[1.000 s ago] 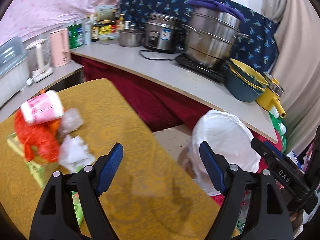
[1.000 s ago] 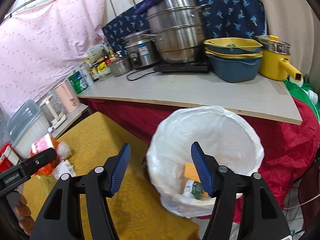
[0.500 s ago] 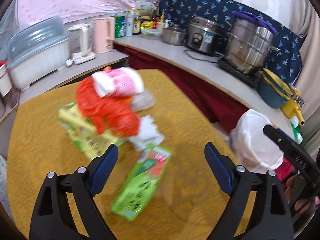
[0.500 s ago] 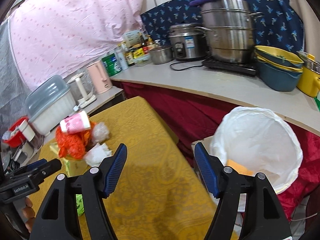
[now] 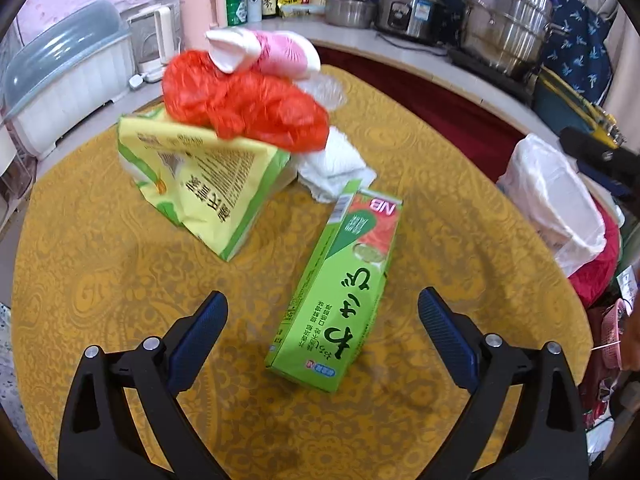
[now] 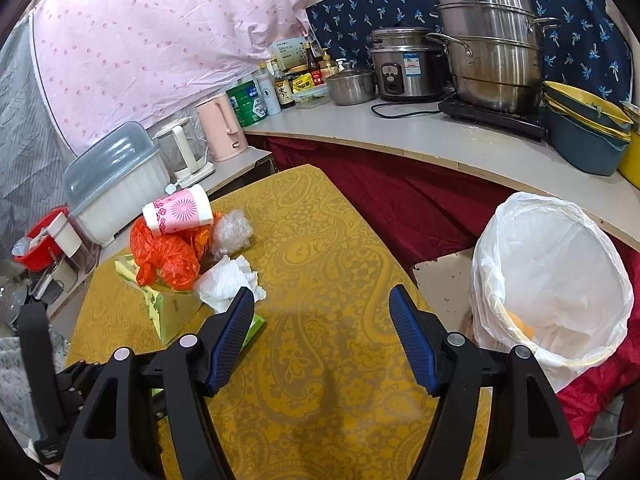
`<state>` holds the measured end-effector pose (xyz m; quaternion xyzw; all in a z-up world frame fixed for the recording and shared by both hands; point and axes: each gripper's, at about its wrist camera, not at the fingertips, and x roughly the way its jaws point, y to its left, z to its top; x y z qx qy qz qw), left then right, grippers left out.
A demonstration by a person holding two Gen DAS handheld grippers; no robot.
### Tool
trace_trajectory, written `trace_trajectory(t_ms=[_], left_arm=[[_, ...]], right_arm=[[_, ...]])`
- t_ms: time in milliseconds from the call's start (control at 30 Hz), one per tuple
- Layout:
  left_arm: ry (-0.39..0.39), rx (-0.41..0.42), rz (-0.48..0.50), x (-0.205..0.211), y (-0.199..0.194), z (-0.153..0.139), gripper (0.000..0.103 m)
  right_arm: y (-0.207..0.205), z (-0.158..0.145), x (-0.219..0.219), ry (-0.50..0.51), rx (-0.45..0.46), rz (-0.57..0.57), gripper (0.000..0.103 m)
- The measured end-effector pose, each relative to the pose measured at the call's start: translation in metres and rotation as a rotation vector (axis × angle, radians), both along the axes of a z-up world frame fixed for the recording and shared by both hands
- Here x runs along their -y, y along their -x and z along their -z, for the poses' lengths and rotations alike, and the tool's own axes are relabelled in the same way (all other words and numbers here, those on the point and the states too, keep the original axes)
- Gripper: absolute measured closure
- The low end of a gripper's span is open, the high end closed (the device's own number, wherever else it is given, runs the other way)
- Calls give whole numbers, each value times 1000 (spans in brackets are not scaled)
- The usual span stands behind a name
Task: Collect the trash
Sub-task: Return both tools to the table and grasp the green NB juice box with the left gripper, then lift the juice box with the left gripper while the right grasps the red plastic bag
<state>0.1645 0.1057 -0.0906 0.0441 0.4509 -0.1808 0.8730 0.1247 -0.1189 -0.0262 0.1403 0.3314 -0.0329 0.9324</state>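
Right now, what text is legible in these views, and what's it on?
"NB": red end of the green carton on the yellow table.
Large dark Japanese-style lettering runs along the carton's face; I can't transcribe it reliably.
Yellow-green bag: printed Chinese text and a block of small print, too blurred to read.
Bottles and green can on the counter: labels too small.
Rice cooker sticker: unreadable.

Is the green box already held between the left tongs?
No, the green box lies flat on the table, ahead of the open left tongs.
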Motion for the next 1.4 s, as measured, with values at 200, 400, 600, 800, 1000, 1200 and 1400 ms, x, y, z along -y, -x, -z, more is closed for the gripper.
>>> trace_trajectory(t_ms=[200, 400, 600, 800, 1000, 1200, 1400], left_arm=[[-43, -31, 3, 12, -13, 24, 12], [-43, -78, 10, 18, -20, 38, 37], [-32, -59, 32, 17, -6, 28, 48], [23, -49, 22, -7, 17, 2, 51], [57, -29, -5, -34, 41, -26, 56], [96, 7, -104, -68, 36, -48, 58], [132, 60, -197, -105, 21, -71, 58]], right_arm=[[-2, 6, 1, -7, -15, -2, 36], [-4, 12, 3, -14, -32, -2, 36], [-7, 15, -4, -10, -43, -19, 36], [-13, 15, -20, -12, -51, -53, 36], [-22, 17, -48, -20, -57, -107, 36], [-40, 14, -85, -24, -53, -177, 36], [-72, 12, -108, -60, -47, -231, 36]])
